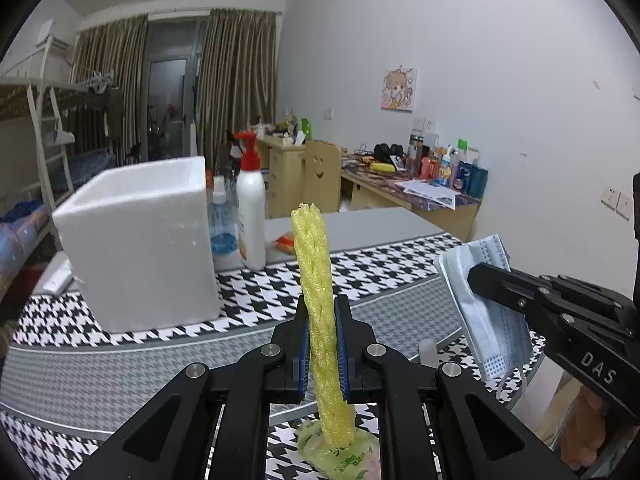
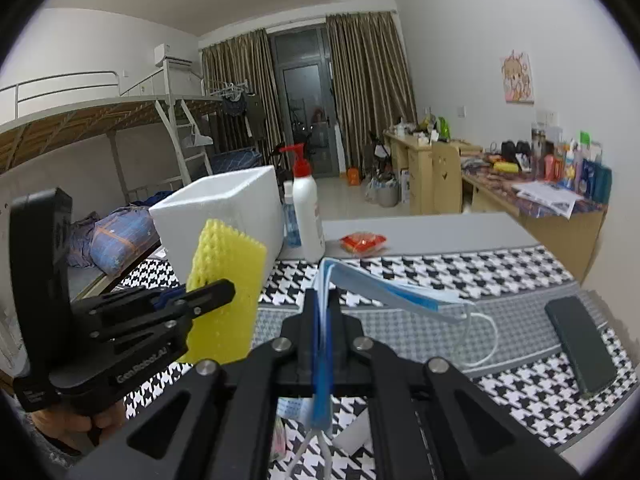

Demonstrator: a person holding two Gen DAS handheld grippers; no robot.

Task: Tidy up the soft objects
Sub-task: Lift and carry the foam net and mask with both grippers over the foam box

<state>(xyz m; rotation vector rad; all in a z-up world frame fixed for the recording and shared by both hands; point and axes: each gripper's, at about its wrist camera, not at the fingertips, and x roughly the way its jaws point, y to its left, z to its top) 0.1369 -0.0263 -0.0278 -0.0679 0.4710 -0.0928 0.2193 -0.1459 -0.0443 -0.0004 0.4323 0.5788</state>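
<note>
My left gripper (image 1: 322, 312) is shut on a yellow foam net sleeve (image 1: 316, 280), held upright above the houndstooth table; it also shows in the right wrist view (image 2: 228, 280) at the left. My right gripper (image 2: 322, 300) is shut on a stack of blue face masks (image 2: 384, 288), held above the table; the masks also show in the left wrist view (image 1: 480, 304) at the right. A white styrofoam box (image 1: 140, 240) stands open-topped at the back left of the table, and it also shows in the right wrist view (image 2: 224, 216).
A white pump bottle (image 1: 251, 208) and a clear blue bottle (image 1: 222, 220) stand beside the box. A red-orange packet (image 2: 362, 242) lies behind. A dark phone (image 2: 580, 344) lies at the right. A green packet (image 1: 340, 452) lies under the left gripper.
</note>
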